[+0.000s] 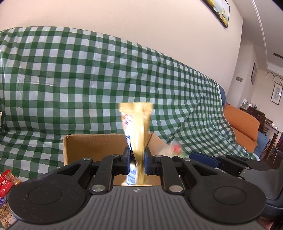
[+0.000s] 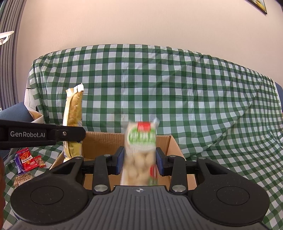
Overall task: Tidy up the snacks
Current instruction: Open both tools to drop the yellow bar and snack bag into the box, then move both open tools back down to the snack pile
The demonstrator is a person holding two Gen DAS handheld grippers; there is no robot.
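Nearest to us, the left gripper point(image 1: 137, 154) stands narrow, with a gold packet point(image 1: 139, 127) upright in the gap and filling it from pad to pad. The packet is smeared with blur, so we cannot tell whether the pads press on it. The right gripper point(image 2: 139, 157) stands wider around a clear bag of pale round snacks point(image 2: 139, 152) with a green and red label. The bag reaches both pads, but it is blurred too and we cannot tell whether it is gripped. Both packets hang over the open cardboard box point(image 1: 92, 146), which sits just beyond the fingertips on the green checked cloth point(image 1: 70, 79). The near wall of the box is hidden behind each gripper's body. The left wrist view shows the right gripper only as a dark side-on shape at the right, with a blurred scrap of the bag beside it. The right wrist view shows the left gripper from the side, with the gold packet rising tall above it and looking sharper there. Loose snacks lie to the left of the box. The left wrist view catches only some red packets point(image 1: 6, 180) at its edge. The right wrist view shows a red packet point(image 2: 26, 158), a purple one point(image 2: 17, 162), a small red one point(image 2: 39, 161) and a clear bag of brown pieces point(image 2: 23, 177). Beyond, the cloth climbs up over a tall back. Only the left wrist view shows the orange cushion point(image 1: 242, 123), the dining chairs point(image 1: 270, 139) and a framed picture point(image 1: 217, 10). Only the right wrist view shows the grey curtain point(image 2: 8, 62).
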